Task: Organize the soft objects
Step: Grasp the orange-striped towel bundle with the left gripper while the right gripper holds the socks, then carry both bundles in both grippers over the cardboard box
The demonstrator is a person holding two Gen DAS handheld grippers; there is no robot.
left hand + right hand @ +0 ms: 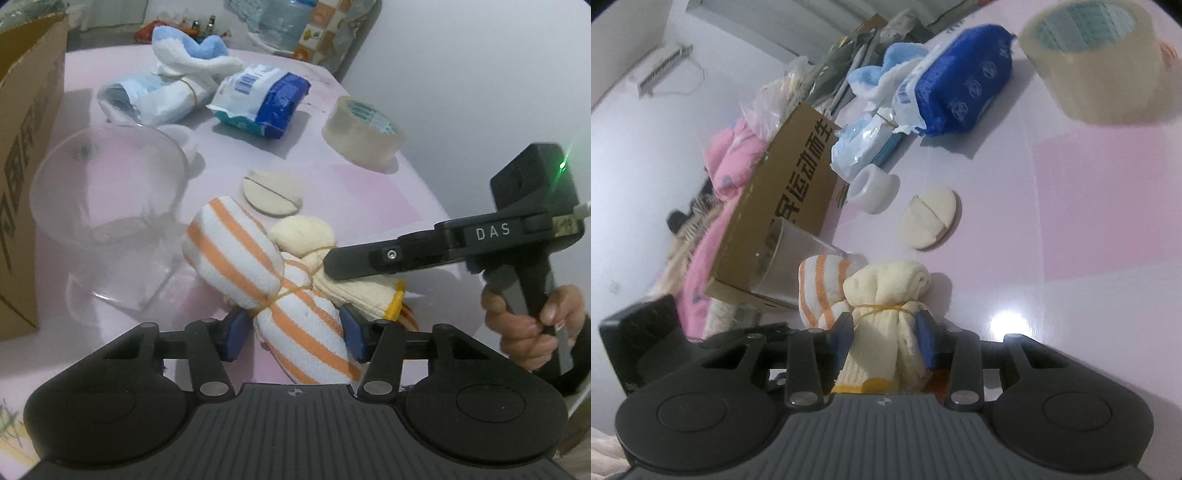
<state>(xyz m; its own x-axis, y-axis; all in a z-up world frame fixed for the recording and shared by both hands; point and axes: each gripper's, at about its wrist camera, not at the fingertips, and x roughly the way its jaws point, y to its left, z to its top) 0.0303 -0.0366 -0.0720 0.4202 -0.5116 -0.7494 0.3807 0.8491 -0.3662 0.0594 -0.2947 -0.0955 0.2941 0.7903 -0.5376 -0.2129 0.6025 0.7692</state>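
- The left gripper [291, 338] has its blue pads [232, 338] around the lower half of an orange-and-white striped sock bundle [236, 251], a plump knit roll cinched at the waist with a rubber band; whether the pads actually press the cloth I cannot tell from here.
- The right gripper [886, 341], held in a hand [532, 325], is clamped on a cream sock bundle [882, 295], its pads pinching the ribbed, yellow-edged cloth just under that bundle's own rubber band.
- The two bundles lie touching, side by side on the smooth, glossy pink table [369, 192].
- Just beyond them rests a flat, round cream powder puff [272, 191] with a band across its face.
- To the left a clear plastic cup [107, 206] lies tipped on its side, beside a brown cardboard box [26, 155].
- Farther back lie a crinkly blue-and-white tissue pack [264, 99], a fluffy blue-and-white towel bundle [192, 62] and a wide roll of clear packing tape [364, 129].
- A small white tape roll [875, 188] stands near the puff.
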